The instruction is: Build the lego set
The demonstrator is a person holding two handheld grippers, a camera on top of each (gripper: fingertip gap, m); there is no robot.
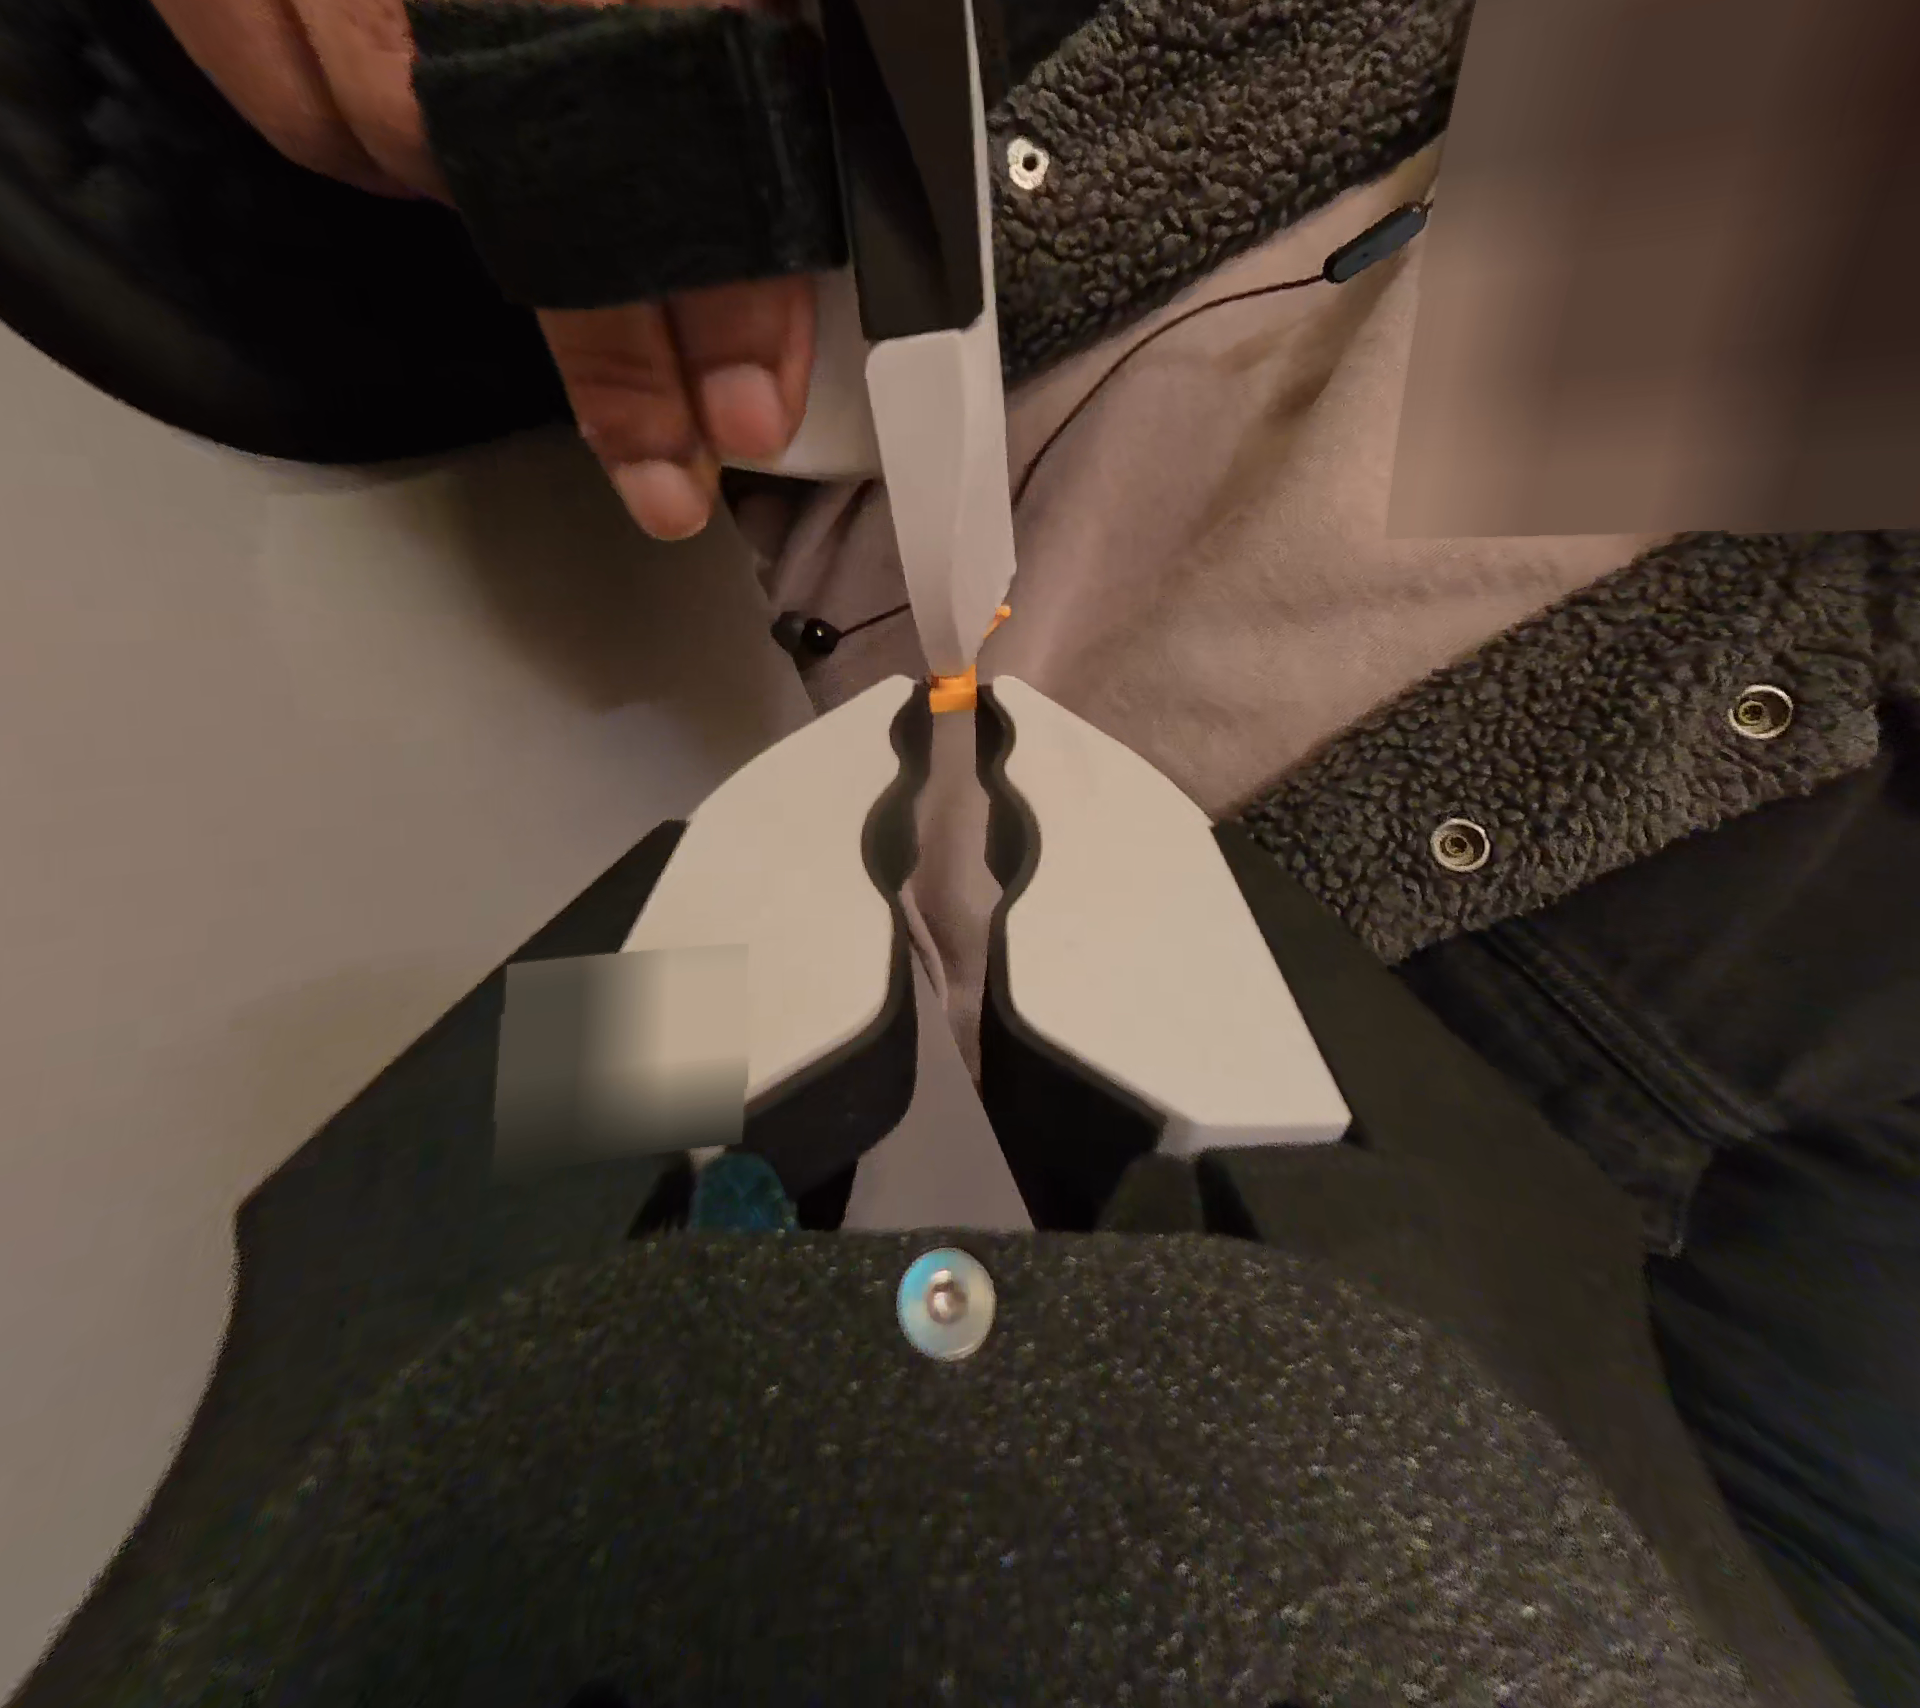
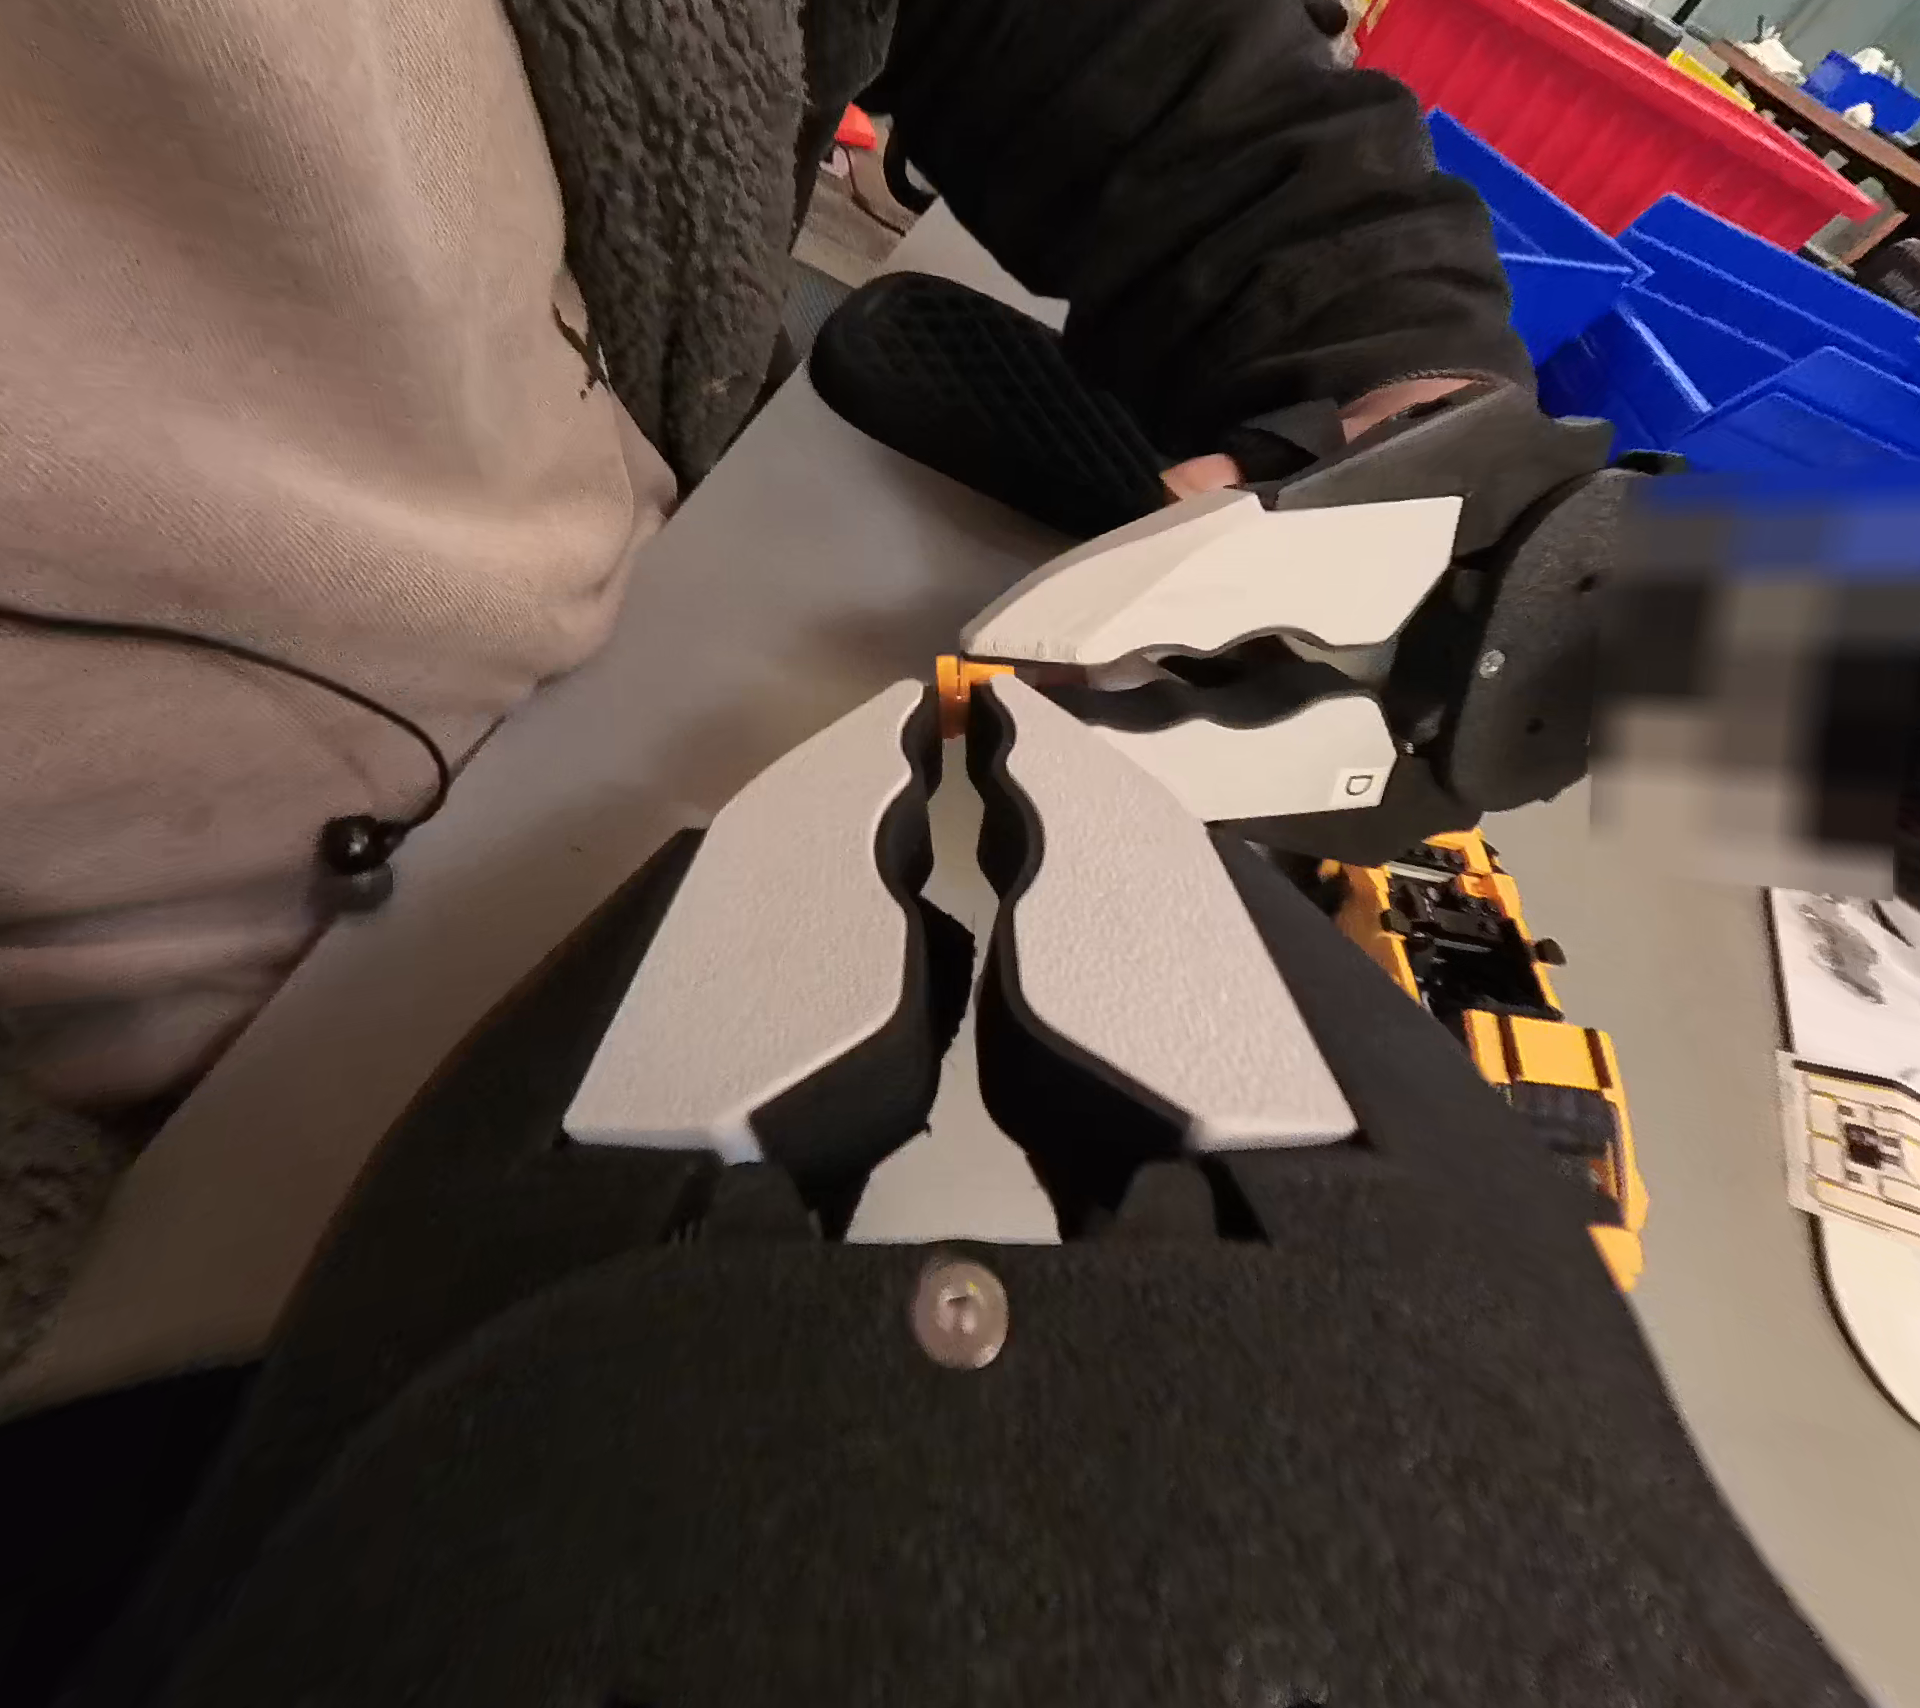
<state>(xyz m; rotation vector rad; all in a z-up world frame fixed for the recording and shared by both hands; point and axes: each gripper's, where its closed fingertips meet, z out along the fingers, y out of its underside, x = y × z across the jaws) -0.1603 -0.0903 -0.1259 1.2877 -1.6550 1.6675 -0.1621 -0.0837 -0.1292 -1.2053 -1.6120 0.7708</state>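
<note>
Two claws meet tip to tip on one tiny orange lego piece [image 1: 953,690], held up in the air above the grey table [image 2: 790,536] and close to the person's chest. In the left wrist view, the left claw [image 1: 953,702] is almost closed and pinches the orange piece at its very tips, while the right claw [image 1: 951,619] comes down from 12 o'clock and touches the same piece from above. In the right wrist view, the right claw [image 2: 956,708] is nearly closed too, with the orange piece squeezed at its tips, and the left claw [image 2: 997,671] reaches in from 3 o'clock, also gripping it. The piece may really be two small bits being pushed together, but it is too small to tell. The big yellow and black lego model [image 2: 1507,1035] lies on the table at about 4 o'clock in the right wrist view, with the paper instructions [image 2: 1849,1139] just beside it. Blue bins [image 2: 1714,328] and a red bin [image 2: 1579,89] sit far back at 2 o'clock. My guess is that the step is joining or passing this small part. The next move likely needs a soft, straight push, then one claw letting go so the other can carry the part to the model. Squeezing crooked could make it pop out.
</note>
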